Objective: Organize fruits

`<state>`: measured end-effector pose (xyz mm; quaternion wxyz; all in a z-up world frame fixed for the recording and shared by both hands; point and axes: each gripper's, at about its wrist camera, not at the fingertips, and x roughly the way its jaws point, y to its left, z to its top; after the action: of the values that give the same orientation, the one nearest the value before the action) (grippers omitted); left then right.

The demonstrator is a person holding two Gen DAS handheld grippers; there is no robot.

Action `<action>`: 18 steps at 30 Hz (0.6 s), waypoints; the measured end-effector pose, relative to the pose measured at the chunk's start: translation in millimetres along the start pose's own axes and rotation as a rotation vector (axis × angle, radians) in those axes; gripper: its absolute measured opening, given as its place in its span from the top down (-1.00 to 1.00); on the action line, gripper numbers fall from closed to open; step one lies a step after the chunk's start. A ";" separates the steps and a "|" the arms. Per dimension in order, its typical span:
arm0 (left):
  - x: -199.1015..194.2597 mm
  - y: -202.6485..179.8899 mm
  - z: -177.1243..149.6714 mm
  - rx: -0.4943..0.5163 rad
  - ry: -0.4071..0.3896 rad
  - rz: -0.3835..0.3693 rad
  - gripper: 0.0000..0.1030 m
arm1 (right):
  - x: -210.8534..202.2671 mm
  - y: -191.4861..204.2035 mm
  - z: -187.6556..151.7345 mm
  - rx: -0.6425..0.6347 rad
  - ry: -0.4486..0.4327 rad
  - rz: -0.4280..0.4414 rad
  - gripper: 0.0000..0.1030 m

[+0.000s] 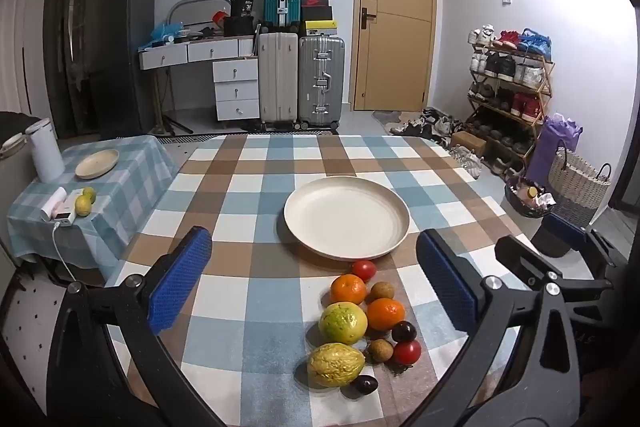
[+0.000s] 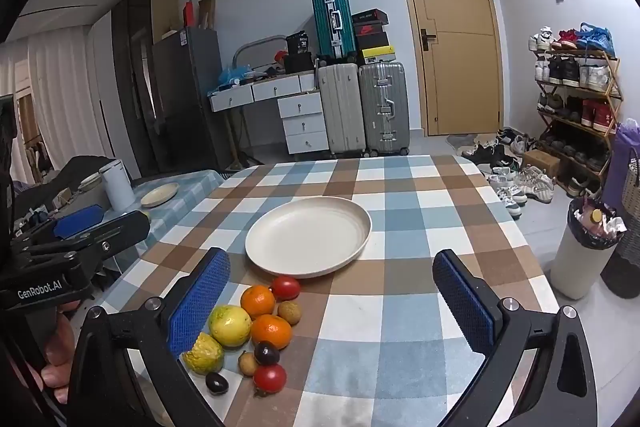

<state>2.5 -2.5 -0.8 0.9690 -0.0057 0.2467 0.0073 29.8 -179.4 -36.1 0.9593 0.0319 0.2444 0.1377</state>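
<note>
Left tool point(image 1: 314, 283) hangs over the checked surface point(image 1: 248, 187), jaws wide apart and gripping nothing. Fruits point(image 1: 356, 327) sit bunched together between its fingers, just in front of the bare plate point(image 1: 346, 217) at mid-surface. Right tool point(image 2: 330, 301), jaws just as wide and empty, hovers with the fruits by its left finger.

right view: yellow bumpy fruit point(image 2: 203, 354) partly hidden behind right gripper's point(image 2: 332, 301) left finger point(image 2: 199, 301); hand point(image 2: 56, 351) cut off at frame edge.
</note>
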 end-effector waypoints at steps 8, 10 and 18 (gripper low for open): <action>-0.3 0.8 -5.1 -0.024 -0.022 -0.028 -0.98 | -0.8 0.7 0.2 -0.003 -0.017 0.001 -1.00; -2.4 1.1 -6.6 -0.028 -0.022 -0.033 -0.98 | 0.2 -0.7 1.3 -0.002 -0.018 0.001 -1.00; 7.2 9.7 -10.9 -0.054 0.016 -0.026 -0.98 | -3.1 5.1 0.0 -0.028 -0.034 -0.002 -1.00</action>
<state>3.4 7.1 -13.9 0.9666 -0.0352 0.2540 0.0014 26.0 -175.5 -34.1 0.9638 0.0204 0.2262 0.1397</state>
